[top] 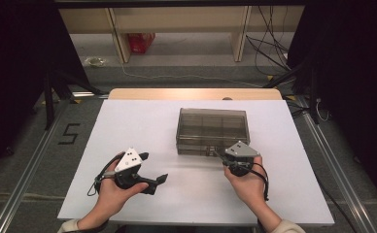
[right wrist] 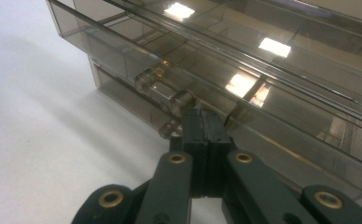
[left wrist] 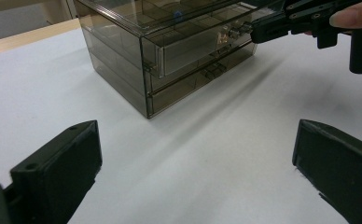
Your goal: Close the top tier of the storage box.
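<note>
A white rectangular surface (top: 143, 131) fills the middle of the high view, with a person's two forearms coming in from the bottom edge, each hand holding a black two-jaw claw topped by a grey three-cornered plate.

A smoke-tinted, see-through plastic drawer box (top: 212, 127) stands on the surface, a little right of centre and toward the far side. In the left gripper view the box (left wrist: 170, 51) shows stacked drawers, and the upper drawer (left wrist: 193, 49) sits pulled slightly out from the front face.

The right claw (top: 219, 156) is at the near front face of the box, tips at the drawer front. In the right gripper view its jaws are pressed tightly together, with no gap between them, and their tips (right wrist: 202, 122) sit right against the small clear plastic drawer handle (right wrist: 164, 93); whether they actually pinch part of the handle cannot be told. The left gripper view shows the same claw (left wrist: 254, 29) reaching in from the upper right to the drawer front.

The left claw (top: 152, 167) rests low over the surface, well apart from the box on its near left side. Its jaws are spread wide, with nothing but bare white surface between them.
</note>
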`<action>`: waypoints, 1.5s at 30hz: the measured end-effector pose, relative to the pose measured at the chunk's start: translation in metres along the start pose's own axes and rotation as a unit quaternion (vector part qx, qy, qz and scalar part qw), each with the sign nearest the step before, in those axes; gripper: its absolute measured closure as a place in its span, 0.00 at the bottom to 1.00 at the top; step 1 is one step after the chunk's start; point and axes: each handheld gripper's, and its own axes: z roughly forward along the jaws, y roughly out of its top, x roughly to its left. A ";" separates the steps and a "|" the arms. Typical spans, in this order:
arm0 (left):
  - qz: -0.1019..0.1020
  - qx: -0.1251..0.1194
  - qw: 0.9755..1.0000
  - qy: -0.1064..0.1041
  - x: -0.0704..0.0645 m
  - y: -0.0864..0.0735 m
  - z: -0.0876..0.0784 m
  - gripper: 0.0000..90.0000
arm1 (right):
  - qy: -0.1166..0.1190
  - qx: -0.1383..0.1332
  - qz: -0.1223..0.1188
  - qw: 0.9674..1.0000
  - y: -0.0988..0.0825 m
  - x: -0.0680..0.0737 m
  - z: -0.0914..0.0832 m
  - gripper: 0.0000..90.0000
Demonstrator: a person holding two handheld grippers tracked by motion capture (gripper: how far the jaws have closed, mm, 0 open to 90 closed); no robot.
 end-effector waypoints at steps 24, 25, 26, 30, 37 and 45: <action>0.000 0.001 1.000 -0.002 0.000 0.000 0.001 0.01 | -0.007 0.000 0.006 1.000 0.003 -0.004 0.007 1.00; 0.001 0.003 1.000 -0.002 0.000 0.000 0.001 0.01 | -0.007 0.000 0.006 1.000 0.003 -0.004 0.008 1.00; 0.002 0.003 1.000 -0.002 0.000 0.000 0.001 0.01 | -0.008 0.000 0.006 1.000 0.003 -0.004 0.008 1.00; 0.002 0.002 1.000 -0.003 0.000 0.000 0.001 0.01 | -0.009 -0.001 0.008 1.000 0.004 -0.005 0.009 1.00; 0.002 0.002 1.000 -0.003 0.000 0.000 0.001 0.01 | -0.010 0.000 0.009 1.000 0.005 -0.006 0.011 1.00; 0.002 0.002 1.000 -0.003 0.000 0.000 0.001 0.01 | -0.013 -0.001 0.011 1.000 0.006 -0.008 0.014 1.00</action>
